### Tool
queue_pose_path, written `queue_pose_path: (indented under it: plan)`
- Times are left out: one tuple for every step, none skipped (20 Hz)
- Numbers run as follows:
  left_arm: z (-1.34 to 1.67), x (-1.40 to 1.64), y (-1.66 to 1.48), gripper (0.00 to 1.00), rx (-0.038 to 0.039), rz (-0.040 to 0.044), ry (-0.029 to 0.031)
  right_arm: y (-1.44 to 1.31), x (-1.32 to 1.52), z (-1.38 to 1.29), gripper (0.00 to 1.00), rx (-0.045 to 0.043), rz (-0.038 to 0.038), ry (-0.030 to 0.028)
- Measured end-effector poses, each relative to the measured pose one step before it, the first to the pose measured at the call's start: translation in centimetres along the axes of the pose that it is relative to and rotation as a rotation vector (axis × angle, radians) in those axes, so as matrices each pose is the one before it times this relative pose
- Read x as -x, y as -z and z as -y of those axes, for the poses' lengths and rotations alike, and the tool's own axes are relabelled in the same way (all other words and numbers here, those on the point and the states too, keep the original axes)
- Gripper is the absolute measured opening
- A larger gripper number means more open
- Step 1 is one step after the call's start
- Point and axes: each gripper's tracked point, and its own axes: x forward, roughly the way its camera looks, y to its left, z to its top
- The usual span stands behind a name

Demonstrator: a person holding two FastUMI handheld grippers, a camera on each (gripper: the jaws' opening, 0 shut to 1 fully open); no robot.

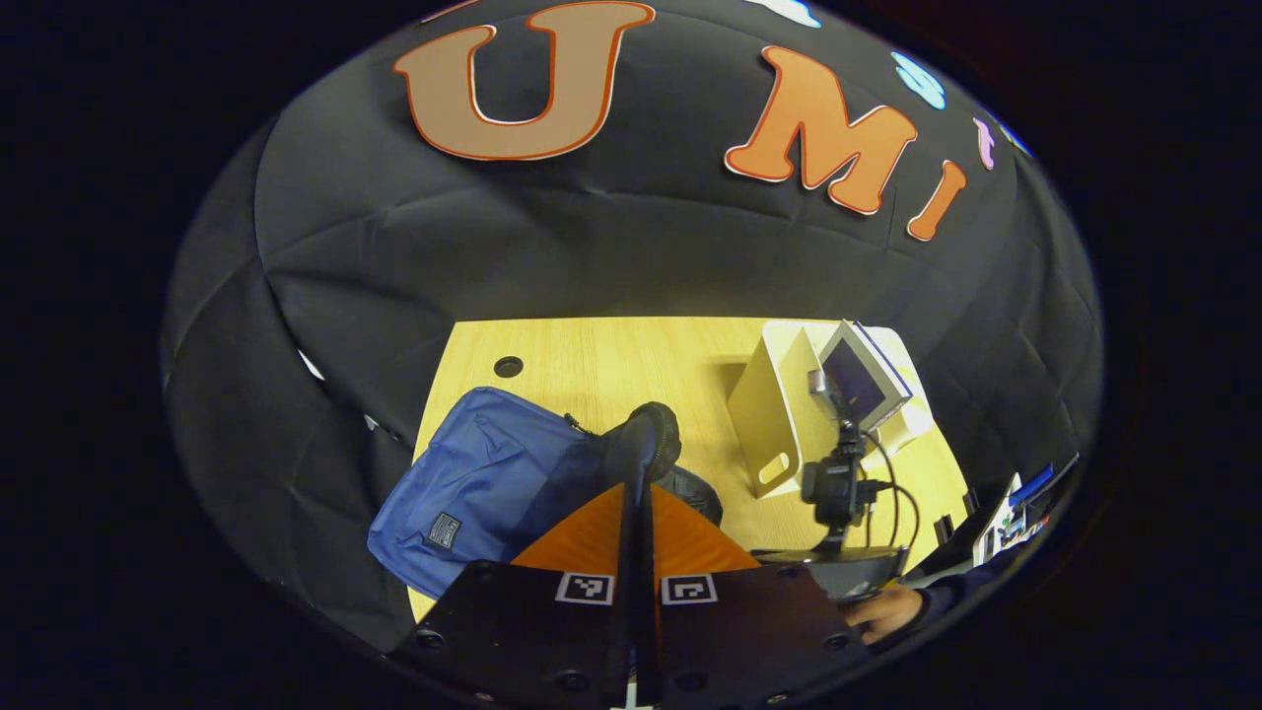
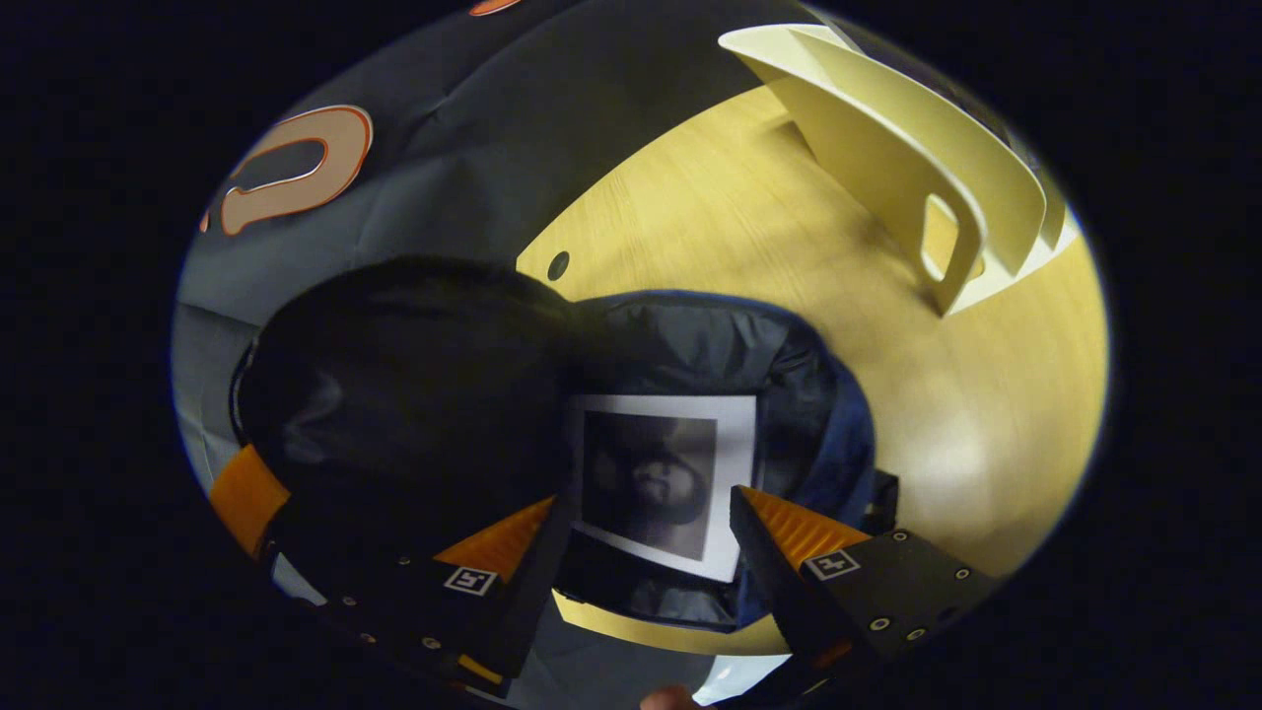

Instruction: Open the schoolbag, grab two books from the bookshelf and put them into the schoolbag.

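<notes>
The blue schoolbag point(image 1: 483, 483) lies at the table's near left corner. My left gripper point(image 1: 639, 493) is shut on its dark flap point(image 1: 646, 439) and holds it up. In the right gripper view the flap point(image 2: 394, 394) rises at the left and the bag's mouth point(image 2: 710, 335) gapes. A white book with a grey picture point(image 2: 661, 483) lies inside. My right gripper point(image 2: 646, 503) hangs open just above that book, its fingers apart on either side. The cream bookshelf point(image 1: 774, 414) stands on the right and holds a leaning dark-covered book point(image 1: 863, 380).
The wooden table point(image 1: 611, 360) has a round cable hole point(image 1: 508, 367) near its far left. A hand point(image 1: 887, 611) holds the right gripper's body at the table's near right. Assorted items point(image 1: 1016, 508) sit beyond the right edge. Black cloth wall rises behind.
</notes>
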Motion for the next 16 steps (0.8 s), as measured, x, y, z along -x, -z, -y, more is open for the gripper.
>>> queue_pose_path:
  plan:
    - [0.074,0.003,-0.029,0.04,-0.00534,0.00125,-0.00593,-0.501,1.327,0.153,0.97,0.02917,-0.00156,0.00948]
    - [0.173,-0.118,0.276,0.03,-0.00730,-0.00330,-0.00167,-0.987,1.275,0.134,0.97,0.03455,0.02647,0.00568]
    - [0.270,-0.248,0.103,0.03,-0.00726,-0.00192,-0.00348,-1.401,1.397,0.443,0.97,0.04461,0.03989,0.01968]
    - [0.275,-0.027,0.192,0.03,-0.00698,-0.00546,-0.00016,-1.822,1.427,0.740,0.97,0.05618,0.04685,0.02407]
    - [0.199,-0.049,-0.003,0.03,-0.00733,0.00107,-0.00405,-1.664,1.455,1.286,0.97,0.05812,0.04867,0.03766]
    - [0.250,-0.125,0.001,0.04,0.00341,-0.00362,-0.00224,-1.645,1.151,1.362,0.97,0.04833,0.03870,0.03397]
    - [0.027,-0.080,-0.098,0.04,-0.00285,0.00839,-0.00807,-1.104,0.926,0.420,0.97,0.03435,0.02973,0.02426]
    - [-0.164,-0.092,0.265,0.04,-0.00517,-0.00482,-0.01636,-1.203,0.788,1.215,0.97,0.02922,0.02526,0.03145]
    - [0.073,0.039,0.301,0.04,0.00058,-0.00470,-0.00241,-1.118,0.659,1.425,0.97,0.02551,0.02095,0.03018]
    - [0.475,-0.196,-0.091,0.04,0.00916,0.00175,0.00572,-0.827,0.491,1.518,0.97,0.02172,0.01650,0.03679]
    - [0.203,0.011,0.136,0.04,0.00297,-0.00420,0.00099,-0.646,0.462,1.378,0.97,0.01459,0.00452,0.02529]
    - [0.055,-0.162,0.139,0.04,0.00336,0.00091,-0.00493,-0.756,0.499,1.328,0.97,0.01648,0.00987,0.02622]
    - [0.044,0.011,0.042,0.04,0.00472,0.00005,-0.00098,-0.818,0.180,1.141,0.97,0.01652,0.00430,0.02419]
    - [0.214,0.181,0.162,0.04,0.00406,0.00050,-0.00049,-0.781,0.425,1.186,0.97,0.01831,0.00509,0.02269]
    - [0.114,-0.018,0.025,0.04,0.00116,0.00050,-0.00039,-0.729,0.561,1.107,0.97,0.01721,0.00148,0.02103]
    - [-0.012,-0.092,0.041,0.04,0.00294,0.00126,-0.00442,-0.842,0.282,0.665,0.97,0.01623,0.00987,0.00900]
